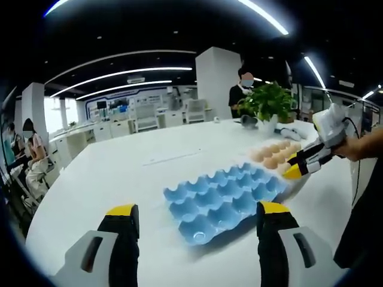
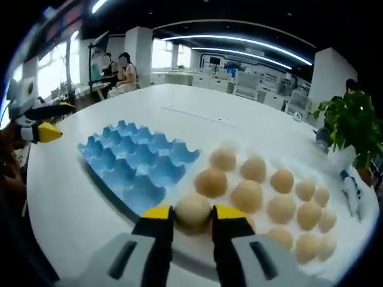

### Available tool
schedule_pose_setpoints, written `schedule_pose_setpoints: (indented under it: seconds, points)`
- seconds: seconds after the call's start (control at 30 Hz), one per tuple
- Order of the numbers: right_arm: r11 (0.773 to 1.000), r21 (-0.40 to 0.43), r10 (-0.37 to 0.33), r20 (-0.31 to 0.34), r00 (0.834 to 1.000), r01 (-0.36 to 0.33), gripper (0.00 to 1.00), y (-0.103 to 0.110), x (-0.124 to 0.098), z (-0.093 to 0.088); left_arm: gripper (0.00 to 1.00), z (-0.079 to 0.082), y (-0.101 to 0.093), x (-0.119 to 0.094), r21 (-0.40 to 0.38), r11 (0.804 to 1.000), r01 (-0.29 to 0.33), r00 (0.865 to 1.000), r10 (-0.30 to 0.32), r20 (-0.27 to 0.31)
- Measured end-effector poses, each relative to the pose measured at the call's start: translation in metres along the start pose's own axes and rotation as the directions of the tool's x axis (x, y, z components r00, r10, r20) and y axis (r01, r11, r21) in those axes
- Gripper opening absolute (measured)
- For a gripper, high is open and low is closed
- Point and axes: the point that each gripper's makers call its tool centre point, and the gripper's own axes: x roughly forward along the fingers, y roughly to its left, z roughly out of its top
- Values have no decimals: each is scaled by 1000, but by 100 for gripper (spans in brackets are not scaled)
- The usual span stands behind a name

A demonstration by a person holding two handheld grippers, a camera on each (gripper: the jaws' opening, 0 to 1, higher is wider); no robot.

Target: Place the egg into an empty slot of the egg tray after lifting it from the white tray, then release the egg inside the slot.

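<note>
The blue egg tray (image 1: 221, 197) (image 2: 137, 161) lies on the white table with all its visible slots empty. Beside it, several tan eggs (image 1: 275, 155) (image 2: 263, 191) rest in the white tray (image 2: 269, 156). My right gripper (image 2: 192, 216) (image 1: 294, 170) is at the tray's near edge, its yellow-tipped jaws pressed against both sides of one egg (image 2: 192, 209). Whether that egg is off the tray I cannot tell. My left gripper (image 1: 197, 215) stands wide open in front of the blue tray, holding nothing. It also comes in at the far left of the right gripper view (image 2: 42, 130).
A potted plant (image 1: 269, 101) (image 2: 353, 125) stands past the eggs, with small dark items beside it. A person (image 1: 245, 86) stands behind the plant. Other people (image 1: 30, 149) (image 2: 116, 66) sit at the far side. A hand (image 1: 359, 143) holds my right gripper.
</note>
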Motion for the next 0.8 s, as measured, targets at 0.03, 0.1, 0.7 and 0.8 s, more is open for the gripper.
schedule_pose_setpoints:
  seconds: [0.03, 0.1, 0.7, 0.8]
  points:
    - [1000, 2, 1, 2, 1000, -1, 24, 0, 0, 0, 82, 0, 0, 0, -1, 1000, -1, 1000, 1, 1]
    - [1000, 5, 4, 1, 1000, -4, 24, 0, 0, 0, 81, 1, 2, -1, -1, 1000, -4, 1000, 4, 2]
    - [1000, 25, -1, 32, 999, 0, 24, -5, -10, 12, 81, 0, 3, -4, -2, 1000, -14, 1000, 14, 6]
    - [999, 37, -2, 40, 999, 1, 24, -8, -12, 14, 81, 0, 2, -4, 4, 1000, -12, 1000, 12, 7]
